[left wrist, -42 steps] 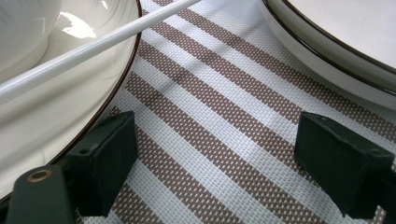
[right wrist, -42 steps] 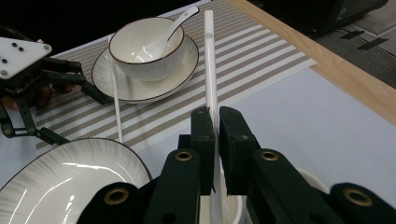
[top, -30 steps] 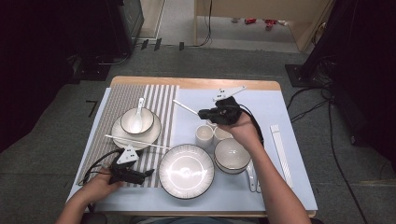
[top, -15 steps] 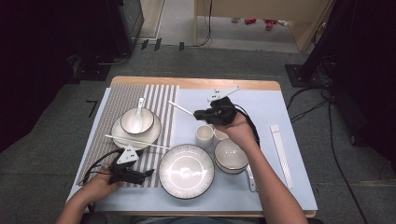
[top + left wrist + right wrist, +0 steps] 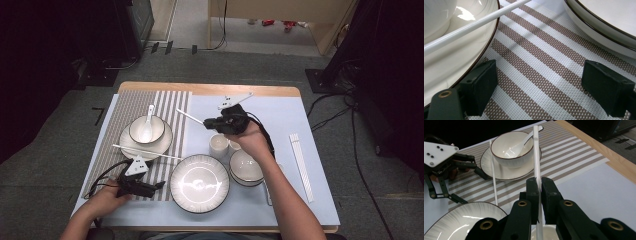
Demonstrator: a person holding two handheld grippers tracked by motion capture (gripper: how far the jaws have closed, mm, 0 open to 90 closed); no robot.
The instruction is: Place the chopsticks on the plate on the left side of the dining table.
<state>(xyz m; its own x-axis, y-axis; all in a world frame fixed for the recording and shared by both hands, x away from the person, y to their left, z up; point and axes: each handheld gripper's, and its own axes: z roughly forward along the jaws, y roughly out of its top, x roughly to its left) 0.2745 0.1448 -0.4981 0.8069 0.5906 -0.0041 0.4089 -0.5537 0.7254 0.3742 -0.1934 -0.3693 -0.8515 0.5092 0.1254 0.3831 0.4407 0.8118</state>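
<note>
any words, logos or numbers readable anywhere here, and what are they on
Small square mark near the top of the white chopstick clamped in the right gripper: too small to read.
Black dots on the white three-cornered plate of the left gripper: plain dots, no text.
White striped placemat, light blue mat, black-rimmed white bowl, white ribbed plate: no text.

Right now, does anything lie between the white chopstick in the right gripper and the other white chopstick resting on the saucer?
Nothing visible does. The right gripper holds its white chopstick in the air; toward the second white chopstick on the black-rimmed saucer lies bare striped placemat.
</note>
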